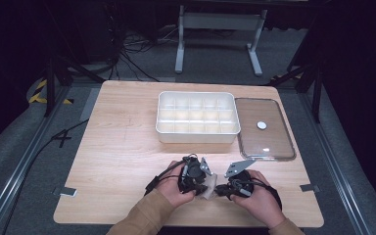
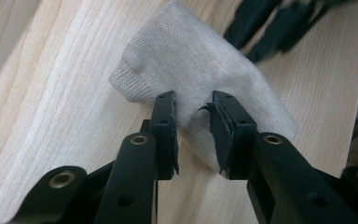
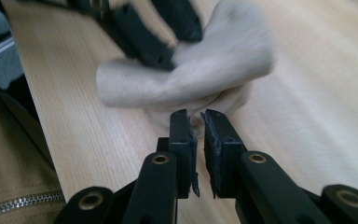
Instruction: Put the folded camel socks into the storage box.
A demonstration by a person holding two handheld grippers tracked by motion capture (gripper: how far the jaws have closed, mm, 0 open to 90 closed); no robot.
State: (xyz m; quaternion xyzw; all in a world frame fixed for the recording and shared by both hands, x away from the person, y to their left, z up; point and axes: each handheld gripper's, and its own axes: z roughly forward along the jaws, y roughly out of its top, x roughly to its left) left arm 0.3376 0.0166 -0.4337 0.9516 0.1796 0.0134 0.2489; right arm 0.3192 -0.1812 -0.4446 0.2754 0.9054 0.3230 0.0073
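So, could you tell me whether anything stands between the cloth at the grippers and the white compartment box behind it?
Nothing visible does. The beige cloth lies at the near edge between the left gripper and right gripper, and only bare table stretches to the white box. The clear lid lies off to the box's right.

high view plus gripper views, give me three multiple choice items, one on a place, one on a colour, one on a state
1. Where does the clear lid lie, seen from the high view?
A. left of the white tray
B. right of the white tray
C. on the white tray

2. What colour is the cloth?
A. beige
B. red
C. blue

3. The white tray is
A. open and empty
B. lidded
C. tipped over

B: the lid lies flat beside the tray's right wall.
A: its knit is pale beige.
A: bare compartments show.
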